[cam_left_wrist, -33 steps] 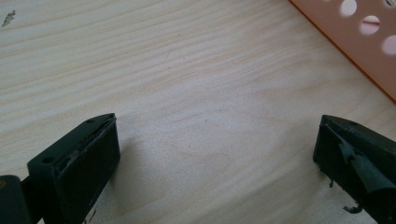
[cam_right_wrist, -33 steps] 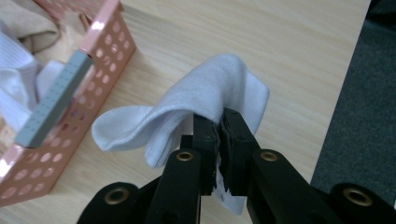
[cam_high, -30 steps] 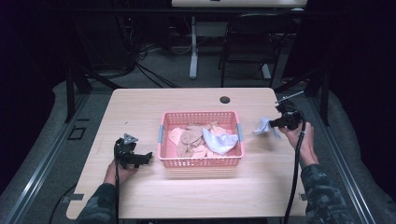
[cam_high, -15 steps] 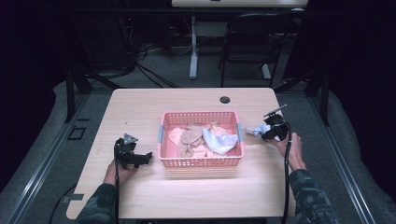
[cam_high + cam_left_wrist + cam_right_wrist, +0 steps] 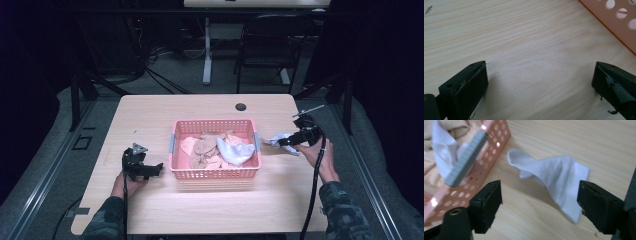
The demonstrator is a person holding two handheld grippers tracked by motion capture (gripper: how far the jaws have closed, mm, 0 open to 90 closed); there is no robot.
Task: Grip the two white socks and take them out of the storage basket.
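A white sock (image 5: 554, 180) lies flat on the wooden counter (image 5: 165, 115) at the right of the high view, just beside the right wall of the pink basket (image 5: 215, 173) and apart from it by a thin strip of bare wood. In the right gripper view it stretches from centre frame toward the lower right, its far end close to the right jaw. The right claw (image 5: 540, 206) has just been opening; its jaws now stand wide apart with the sock between them, and neither pad presses on the cloth, so the sock is released. The counter's right edge runs close behind the right hand (image 5: 320, 160), which leaves little room on that side.

The basket sits mid-counter and holds tan and white cloths (image 5: 220, 150). Its grey handle (image 5: 465, 157) shows in the upper left of the right gripper view.

The left claw (image 5: 540, 85) rests at lower left in the high view, jaws spread over bare wood with nothing between them. The basket's corner shows at upper right in the left gripper view. Broad open counter lies above and below it.
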